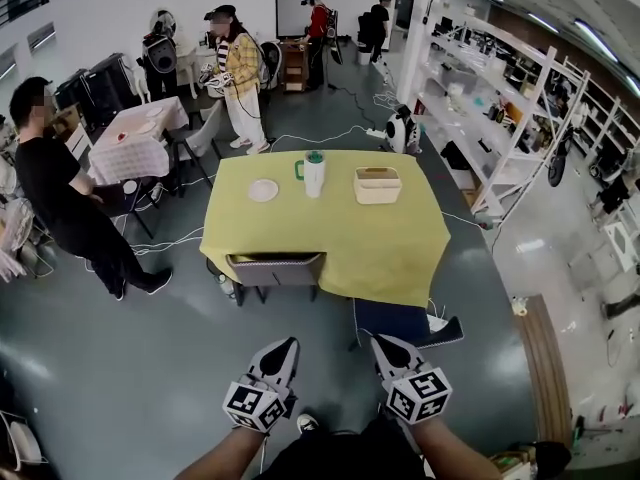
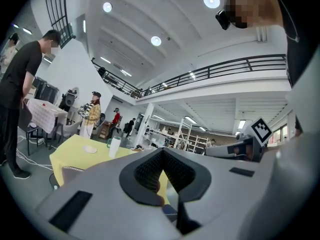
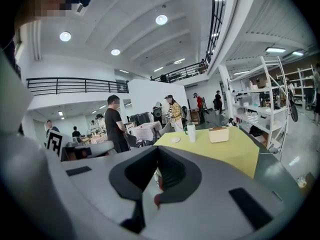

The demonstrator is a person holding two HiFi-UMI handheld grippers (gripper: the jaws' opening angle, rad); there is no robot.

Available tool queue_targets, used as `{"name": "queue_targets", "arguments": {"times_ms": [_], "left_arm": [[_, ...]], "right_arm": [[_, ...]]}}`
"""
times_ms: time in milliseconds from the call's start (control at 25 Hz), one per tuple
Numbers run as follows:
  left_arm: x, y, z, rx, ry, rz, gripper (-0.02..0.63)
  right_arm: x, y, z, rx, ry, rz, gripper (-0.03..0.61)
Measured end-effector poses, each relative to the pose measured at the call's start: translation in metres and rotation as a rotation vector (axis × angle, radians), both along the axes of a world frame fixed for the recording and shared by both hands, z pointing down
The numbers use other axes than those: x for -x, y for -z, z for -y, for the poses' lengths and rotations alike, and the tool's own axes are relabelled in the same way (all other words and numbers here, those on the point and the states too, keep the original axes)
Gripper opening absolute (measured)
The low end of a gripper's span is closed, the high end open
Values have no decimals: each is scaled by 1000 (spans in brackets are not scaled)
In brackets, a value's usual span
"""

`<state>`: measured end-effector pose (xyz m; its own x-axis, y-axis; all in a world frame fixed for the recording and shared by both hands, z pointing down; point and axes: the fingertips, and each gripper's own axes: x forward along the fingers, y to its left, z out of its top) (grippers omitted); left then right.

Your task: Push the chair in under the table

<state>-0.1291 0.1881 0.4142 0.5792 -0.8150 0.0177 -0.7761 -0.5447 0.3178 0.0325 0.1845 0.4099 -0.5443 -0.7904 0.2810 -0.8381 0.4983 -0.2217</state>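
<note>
chair (image 1: 275,268) at table (image 1: 335,243) edge (open floor (image 1: 140,368))

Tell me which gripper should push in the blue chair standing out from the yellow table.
Right. The right gripper hangs close before the blue chair, almost in line with it. The left gripper is off to that chair's left, facing the grey chair. Both are shut and empty.

Table (image 1: 340,243): yellow cloth (image 1: 400,268) covers the whole surface and hangs over every edge. Three items sit in a row on the far half, all apart. White plate (image 1: 263,190) is toward the left edge, upright white jug (image 1: 314,174) with green lid mid-row, beige box (image 1: 377,185) toward the right edge.
</note>
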Motion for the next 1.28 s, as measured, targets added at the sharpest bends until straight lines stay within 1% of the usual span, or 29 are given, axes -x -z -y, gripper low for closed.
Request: {"name": "queue_targets", "arguments": {"times_ms": [200, 440, 640, 800, 920, 1080, 1160, 1280], "left_arm": [[-26, -3, 8, -2, -15, 11, 8], [-82, -7, 22, 7, -22, 37, 8], [-149, -9, 41, 3, -23, 67, 8], [-202, -13, 55, 17, 7, 86, 8], [-242, -17, 65, 34, 31, 91, 8], [-293, -24, 73, 44, 56, 100, 8], [-314, -26, 77, 45, 68, 102, 8], [-335, -26, 78, 50, 97, 107, 8]], "right_arm": [[-24, -4, 8, -5, -14, 14, 14], [-77, -8, 25, -15, -12, 33, 14], [-139, -15, 45, -23, -1, 46, 14], [-196, -18, 63, -20, 19, 51, 14], [-244, -21, 78, -29, 33, 28, 14], [-303, -31, 95, -8, 38, 27, 14], [-324, -35, 100, -4, 44, 32, 14], [-346, -37, 105, 5, 65, 36, 14]]}}
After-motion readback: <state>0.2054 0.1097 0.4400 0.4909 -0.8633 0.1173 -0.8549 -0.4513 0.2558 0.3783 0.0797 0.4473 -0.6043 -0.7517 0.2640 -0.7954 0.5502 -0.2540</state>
